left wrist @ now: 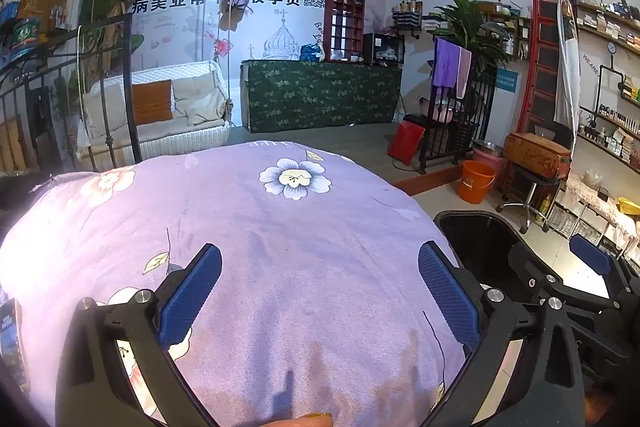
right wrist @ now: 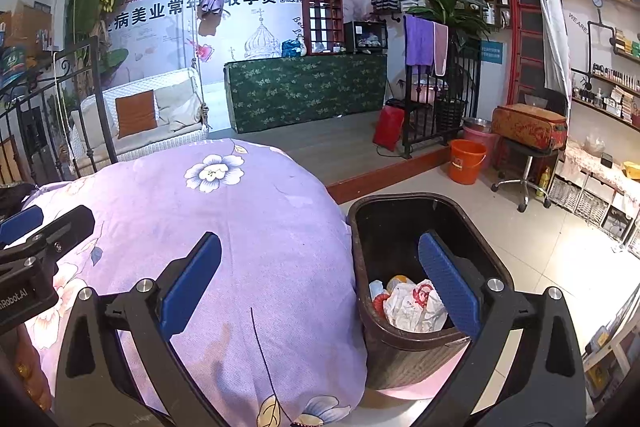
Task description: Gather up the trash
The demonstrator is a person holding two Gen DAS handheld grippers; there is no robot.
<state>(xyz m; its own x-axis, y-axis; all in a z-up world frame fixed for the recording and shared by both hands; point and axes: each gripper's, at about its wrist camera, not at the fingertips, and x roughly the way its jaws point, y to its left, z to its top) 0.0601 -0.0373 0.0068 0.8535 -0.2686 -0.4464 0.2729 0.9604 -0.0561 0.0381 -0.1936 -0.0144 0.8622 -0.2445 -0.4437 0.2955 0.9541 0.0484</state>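
Observation:
A dark brown trash bin [right wrist: 400,351] stands on the floor at the right edge of a bed with a purple flowered cover [right wrist: 224,227]. Inside it lie crumpled white and red wrappers [right wrist: 412,303]. My right gripper [right wrist: 320,279] hovers open above the bed edge and the bin's rim, with nothing between its blue pads. My left gripper [left wrist: 320,287] is open over the purple cover [left wrist: 280,227], also holding nothing. In the left wrist view the bin [left wrist: 476,239] shows at the right, partly behind the right gripper [left wrist: 576,279]. No loose trash is visible on the cover.
An orange bucket [right wrist: 466,161] and a pink basin stand on the tile floor beyond the bin. A rolling stool [right wrist: 524,163] carries a patterned case. Shelves line the right wall. A black metal bed frame [right wrist: 80,99] and a white swing seat [right wrist: 152,115] are at the left.

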